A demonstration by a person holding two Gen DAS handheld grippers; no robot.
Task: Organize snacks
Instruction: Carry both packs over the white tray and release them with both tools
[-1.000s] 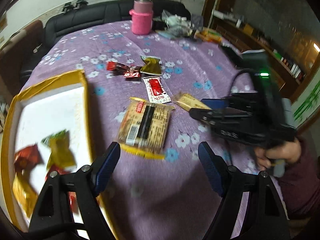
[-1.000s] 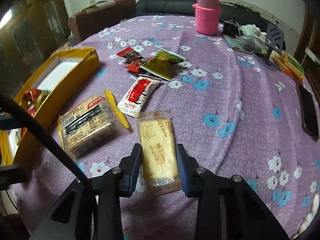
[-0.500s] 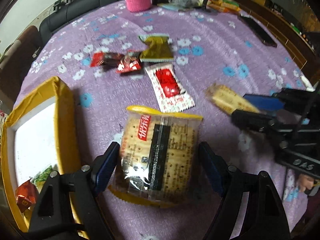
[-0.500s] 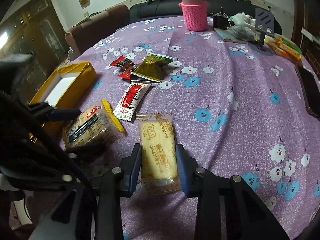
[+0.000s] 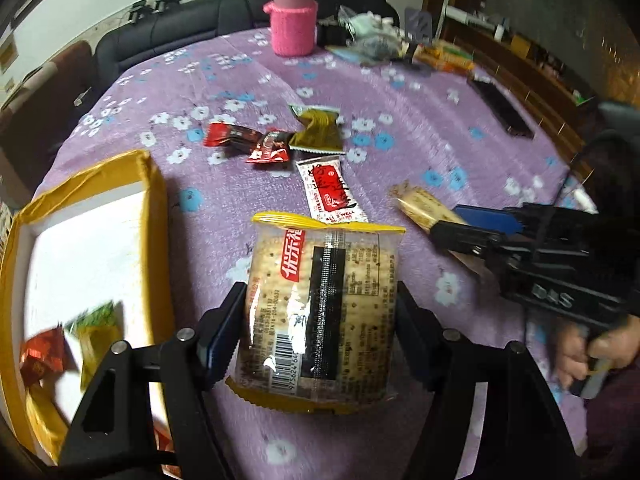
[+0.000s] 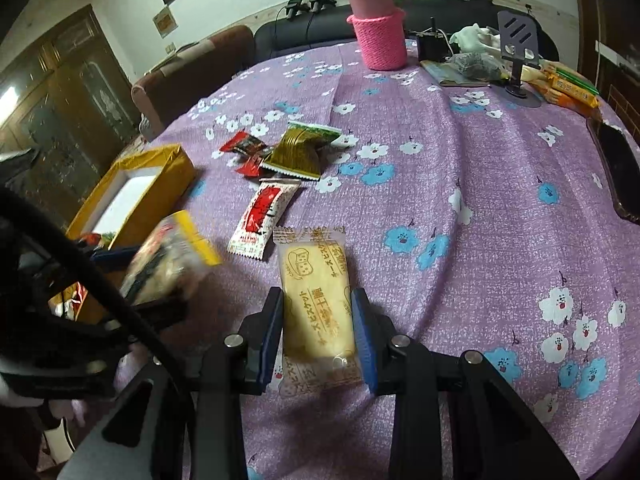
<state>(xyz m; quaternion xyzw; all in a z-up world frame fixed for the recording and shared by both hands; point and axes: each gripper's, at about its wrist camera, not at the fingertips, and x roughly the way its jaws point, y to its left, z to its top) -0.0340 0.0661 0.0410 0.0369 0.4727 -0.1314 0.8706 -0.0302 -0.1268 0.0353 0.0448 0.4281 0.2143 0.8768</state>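
A clear cracker pack (image 5: 320, 312) with yellow ends lies between the jaws of my left gripper (image 5: 316, 328). The jaws are closing and both pads touch its sides. In the right wrist view the pack (image 6: 168, 260) looks tilted and blurred. My right gripper (image 6: 318, 332) is shut on a pale yellow biscuit bar (image 6: 316, 300), held just over the purple cloth. A yellow box (image 5: 152, 208) at the left holds a few wrapped sweets. A red-and-white sachet (image 5: 330, 192), an olive packet (image 5: 318, 132) and two red candies (image 5: 248, 142) lie loose mid-table.
A pink flask (image 5: 294, 20) stands at the far edge. A dark phone (image 5: 502, 108) lies at the right. A phone stand (image 6: 518, 48), orange boxes (image 6: 568, 88) and clutter sit at the back right. A person's hand (image 5: 580, 352) grips the right tool.
My left gripper moved forward over the cracker pack and its jaws narrowed onto it. The right gripper kept the biscuit bar and rolled slightly.
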